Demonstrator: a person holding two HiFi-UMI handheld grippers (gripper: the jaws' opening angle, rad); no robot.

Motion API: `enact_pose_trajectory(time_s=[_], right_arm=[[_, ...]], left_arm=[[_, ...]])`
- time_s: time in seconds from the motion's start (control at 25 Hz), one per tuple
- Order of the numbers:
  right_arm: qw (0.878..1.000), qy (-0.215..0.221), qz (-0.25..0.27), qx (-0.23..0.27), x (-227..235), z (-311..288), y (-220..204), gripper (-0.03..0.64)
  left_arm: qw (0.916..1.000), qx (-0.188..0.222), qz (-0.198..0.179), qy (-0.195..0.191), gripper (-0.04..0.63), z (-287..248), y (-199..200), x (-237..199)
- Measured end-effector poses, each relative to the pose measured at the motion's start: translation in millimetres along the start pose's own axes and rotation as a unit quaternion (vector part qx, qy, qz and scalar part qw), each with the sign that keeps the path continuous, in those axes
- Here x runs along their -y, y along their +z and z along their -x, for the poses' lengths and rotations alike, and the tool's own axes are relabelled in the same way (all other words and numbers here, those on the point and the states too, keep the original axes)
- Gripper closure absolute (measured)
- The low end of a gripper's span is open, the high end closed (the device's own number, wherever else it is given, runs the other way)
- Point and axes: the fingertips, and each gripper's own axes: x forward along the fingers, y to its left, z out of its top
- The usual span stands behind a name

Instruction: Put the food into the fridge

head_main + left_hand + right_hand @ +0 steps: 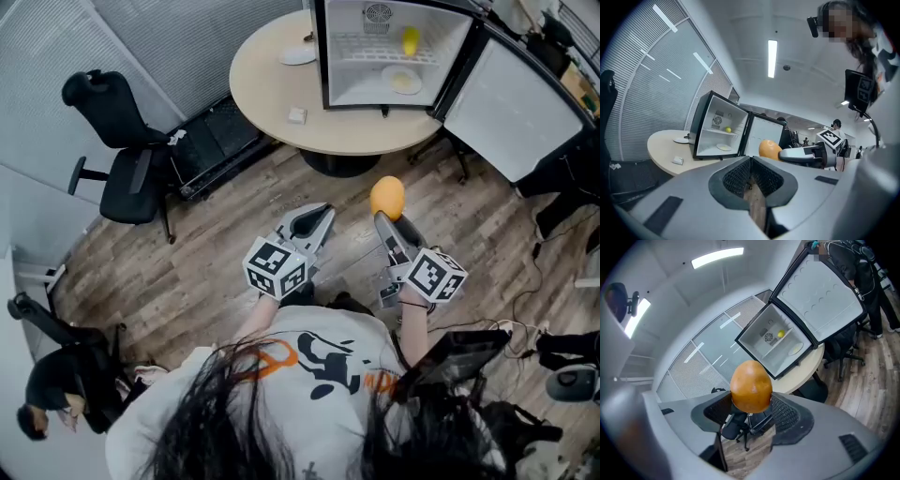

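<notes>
Round table bears the open mini fridge at its far edge; right gripper, clamping the orange fruit, should enter level; left gripper empty, jaws together.

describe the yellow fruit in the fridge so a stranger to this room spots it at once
Find the round beige table; the small fridge on it stands open. On its upper wire shelf, toward the right, sits a small yellow fruit. It is alone on that shelf: the plate lies on the fridge floor below, and the bigger orange fruit is gripped in the right tool.
</notes>
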Motion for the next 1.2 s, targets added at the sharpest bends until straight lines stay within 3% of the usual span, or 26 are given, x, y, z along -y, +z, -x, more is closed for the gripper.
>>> enact_pose_trajectory(time_s=[0.2,0.44,0.8,1.2], right_arm=[[0.999,-0.012,0.026,-0.020,14,-3,2,0.347],[0.999,-0.009,0.020,-0.024,25,1,-2,0.347],[0.999,-0.009,0.001,-0.043,75,-5,30,0.347],[0.999,-0.009,-0.009,-0.048,90,-33,45,0.347]], left_arm=[[1.0000,-0.005,0.003,0.006,0.581,-15,-2,-1],[1.0000,-0.002,-0.004,0.007,0.583,-21,-9,7],[0.9994,-0.031,-0.014,0.004,0.581,-81,-17,20],[0.9988,-0.040,-0.026,-0.008,0.583,-111,-11,0]])
